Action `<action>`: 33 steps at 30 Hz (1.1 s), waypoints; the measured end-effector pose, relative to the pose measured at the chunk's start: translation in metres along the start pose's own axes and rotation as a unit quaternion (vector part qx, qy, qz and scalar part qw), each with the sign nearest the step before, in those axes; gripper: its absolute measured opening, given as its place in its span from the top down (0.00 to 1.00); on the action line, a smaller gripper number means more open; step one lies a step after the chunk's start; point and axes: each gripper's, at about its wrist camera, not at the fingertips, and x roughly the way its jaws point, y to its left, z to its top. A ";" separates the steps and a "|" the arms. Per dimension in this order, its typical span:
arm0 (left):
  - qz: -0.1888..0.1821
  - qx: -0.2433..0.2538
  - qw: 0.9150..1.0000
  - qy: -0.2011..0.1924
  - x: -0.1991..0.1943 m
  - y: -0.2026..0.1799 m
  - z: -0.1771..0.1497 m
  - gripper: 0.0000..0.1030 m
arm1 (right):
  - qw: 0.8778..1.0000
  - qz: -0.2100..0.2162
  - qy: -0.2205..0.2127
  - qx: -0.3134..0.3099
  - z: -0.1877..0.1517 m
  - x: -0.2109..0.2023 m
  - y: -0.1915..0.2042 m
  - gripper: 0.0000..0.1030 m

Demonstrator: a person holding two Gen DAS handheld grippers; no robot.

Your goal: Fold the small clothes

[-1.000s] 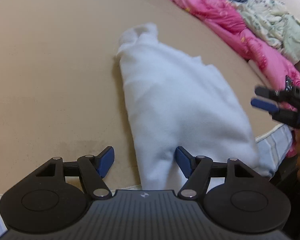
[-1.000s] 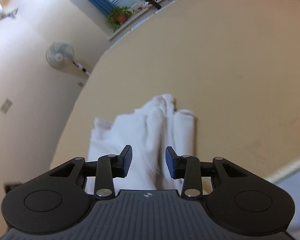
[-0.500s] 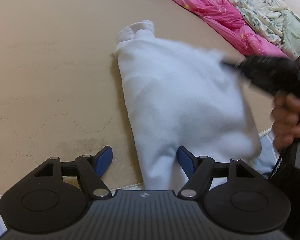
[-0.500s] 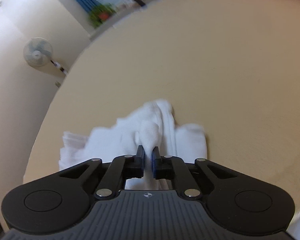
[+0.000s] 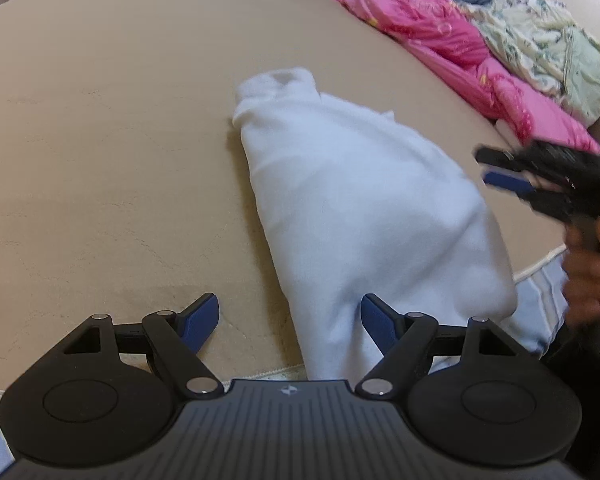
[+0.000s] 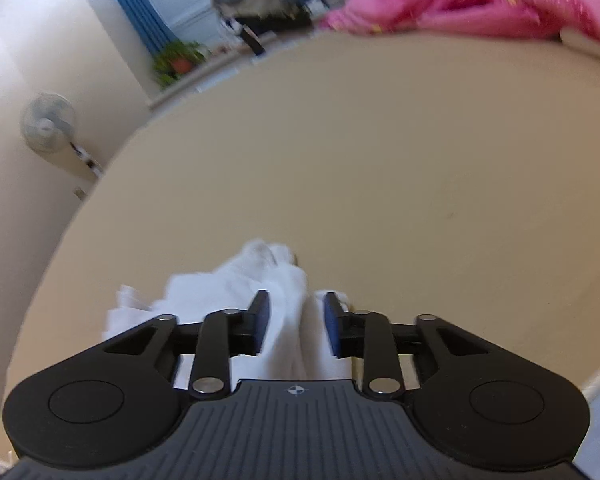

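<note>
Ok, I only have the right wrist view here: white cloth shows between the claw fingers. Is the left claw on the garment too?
Observer: No. The left claw stands wide open, having just been opening further. The near end of the white garment lies between its fingers, ungripped.
Reviewer: How does the garment lie overall?
Observer: It is folded into a long bundle on the beige mattress, narrowing at the far end.
Reviewer: Does my claw look clear of it from there?
Observer: The right claw shows beside the garment's right edge. Its jaws are apart after just opening, with nothing clamped between them.
</note>
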 end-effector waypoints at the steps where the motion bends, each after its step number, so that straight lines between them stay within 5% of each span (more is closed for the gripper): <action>1: -0.002 -0.003 1.000 -0.005 -0.003 0.001 0.001 0.20 | 1.000 0.016 0.011 -0.002 -0.003 -0.009 -0.002 0.56; 5: -0.003 -0.019 1.000 -0.018 -0.012 0.003 0.005 0.20 | 0.991 0.071 0.104 -0.034 -0.027 -0.021 -0.009 0.45; 8: 0.001 -0.022 1.000 -0.022 -0.016 0.003 0.006 0.20 | 0.983 0.057 0.132 -0.112 -0.051 -0.026 -0.007 0.46; 9: 0.001 -0.022 1.000 -0.023 -0.016 0.001 0.005 0.20 | 0.982 0.053 0.129 -0.130 -0.055 -0.028 -0.006 0.60; 10: 0.000 -0.021 0.999 -0.024 -0.018 0.002 0.004 0.20 | 0.981 0.058 0.125 -0.136 -0.056 -0.031 -0.009 0.91; 15: -0.008 -0.013 0.999 -0.029 -0.022 -0.004 0.000 0.20 | 0.990 0.108 0.080 -0.028 -0.038 -0.055 -0.040 0.94; 20: 0.000 -0.009 1.000 0.014 -0.004 -0.003 -0.007 0.20 | 0.983 0.052 0.171 -0.043 -0.051 -0.024 -0.046 0.94; 23: 0.021 0.003 0.999 0.033 0.002 -0.002 -0.012 0.20 | 0.984 0.047 0.168 -0.025 -0.043 -0.026 -0.047 0.87; 25: 0.019 0.003 0.999 0.032 -0.003 -0.002 -0.009 0.20 | 0.989 0.037 0.142 -0.002 -0.035 -0.036 -0.054 0.71; 29: 0.010 -0.010 1.000 0.018 -0.010 0.001 -0.004 0.20 | 0.997 0.022 0.068 0.020 -0.018 -0.051 -0.061 0.61; 31: 0.008 -0.020 1.000 0.006 -0.011 0.001 0.003 0.20 | 0.997 0.034 0.058 0.032 -0.017 -0.043 -0.062 0.35; 33: 0.005 -0.030 0.999 -0.009 -0.013 0.003 0.007 0.20 | 0.996 0.052 0.063 0.032 -0.020 -0.033 -0.058 0.29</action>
